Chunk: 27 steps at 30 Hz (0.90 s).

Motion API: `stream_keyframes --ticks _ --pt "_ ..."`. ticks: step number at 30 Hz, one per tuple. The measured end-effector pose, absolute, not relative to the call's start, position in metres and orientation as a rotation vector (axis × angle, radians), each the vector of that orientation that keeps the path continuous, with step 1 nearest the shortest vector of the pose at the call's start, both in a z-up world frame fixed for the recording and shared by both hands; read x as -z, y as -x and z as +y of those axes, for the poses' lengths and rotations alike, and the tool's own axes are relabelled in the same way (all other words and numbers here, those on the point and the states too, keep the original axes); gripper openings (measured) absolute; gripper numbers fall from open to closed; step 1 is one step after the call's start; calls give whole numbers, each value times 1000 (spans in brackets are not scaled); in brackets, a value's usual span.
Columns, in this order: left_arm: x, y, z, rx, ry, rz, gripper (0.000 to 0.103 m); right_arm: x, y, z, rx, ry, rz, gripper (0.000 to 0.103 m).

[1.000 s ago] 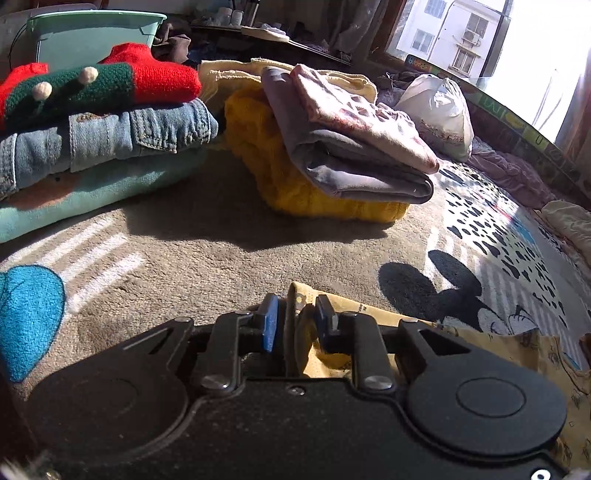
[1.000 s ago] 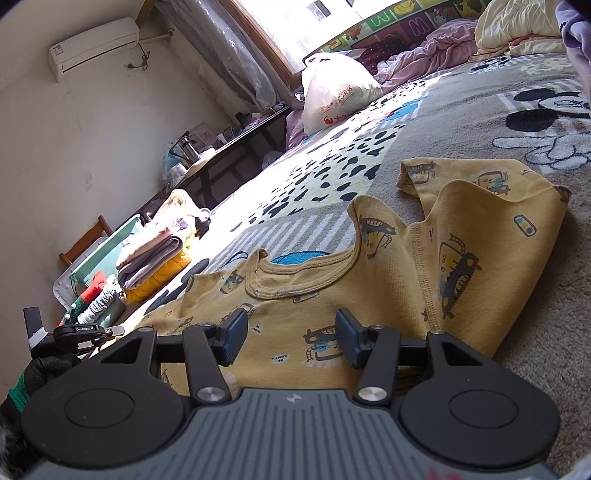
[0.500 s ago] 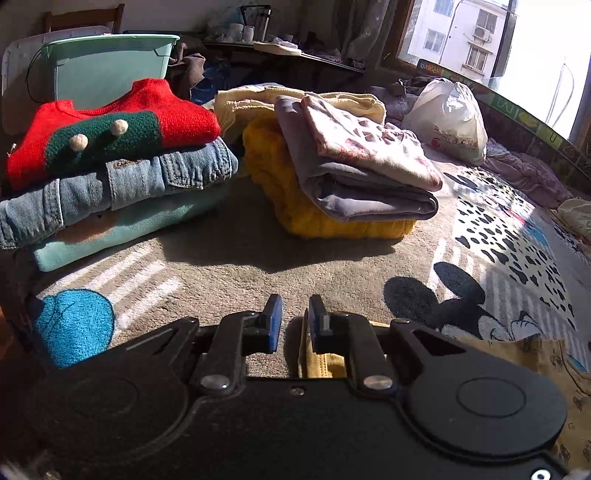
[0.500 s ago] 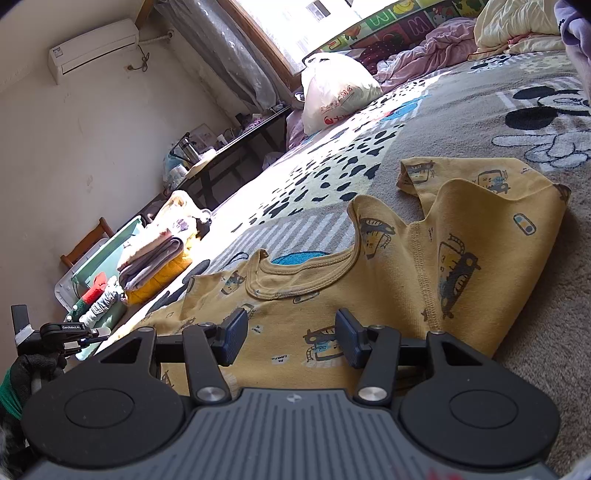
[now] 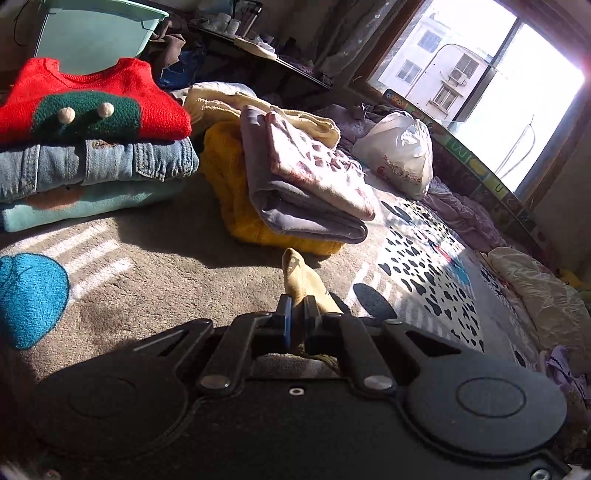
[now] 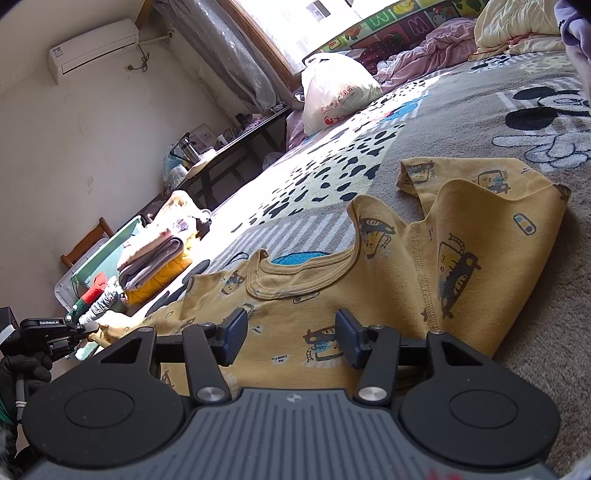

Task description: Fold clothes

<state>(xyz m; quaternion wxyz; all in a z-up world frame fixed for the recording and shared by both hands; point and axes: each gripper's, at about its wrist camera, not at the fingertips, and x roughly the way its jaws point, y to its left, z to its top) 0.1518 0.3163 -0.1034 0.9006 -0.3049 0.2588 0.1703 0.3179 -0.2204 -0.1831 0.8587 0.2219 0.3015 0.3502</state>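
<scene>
Lifted since before, left claw [image 5: 298, 314] pinches the yellow car-print shirt's [image 6: 399, 273] sleeve; right claw [image 6: 291, 336] gapes apart.

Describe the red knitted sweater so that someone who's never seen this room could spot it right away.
Start at the teal storage bin by the back wall. In front of it stands a pile of folded clothes on the carpet, and the red sweater lies on top, above blue denim. Unlike the yellow pile beside it, it has a green band with two cream pompoms.
</scene>
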Motion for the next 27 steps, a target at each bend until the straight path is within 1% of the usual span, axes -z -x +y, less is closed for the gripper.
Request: stream_keyframes --ticks 2,3,4,6,7,9,11,12,15,20,24,27 --pt "123 -160 321 -380 634 630 4 183 -317 -221 -735 -466 633 53" --pt "134 -163 321 -379 614 672 6 184 -318 -221 -736 -466 633 53" --pt "140 -164 321 -381 605 682 8 184 -318 -221 -736 -467 633 53" --pt "137 -165 321 -381 595 654 9 184 -318 -221 -735 -466 633 53" --pt "135 -165 321 -387 585 646 11 183 -319 -221 -735 -466 634 53" --pt "133 -163 322 -430 549 633 26 183 -319 -220 -733 -462 634 53" --pt "126 -163 315 -486 468 610 31 183 -318 -220 -731 -456 633 53" --pt "121 -165 307 -518 399 593 29 183 -319 -219 -730 -454 632 53" --pt "104 -174 280 -516 256 539 29 182 -319 -218 -726 -449 630 53" --pt "93 -208 223 -215 210 519 28 183 -318 -217 -723 -443 629 53" --pt "99 -249 145 82 101 555 26 183 -317 -217 -725 -445 628 53" --pt "114 -282 115 101 45 643 26 183 -317 -218 -728 -452 628 53"
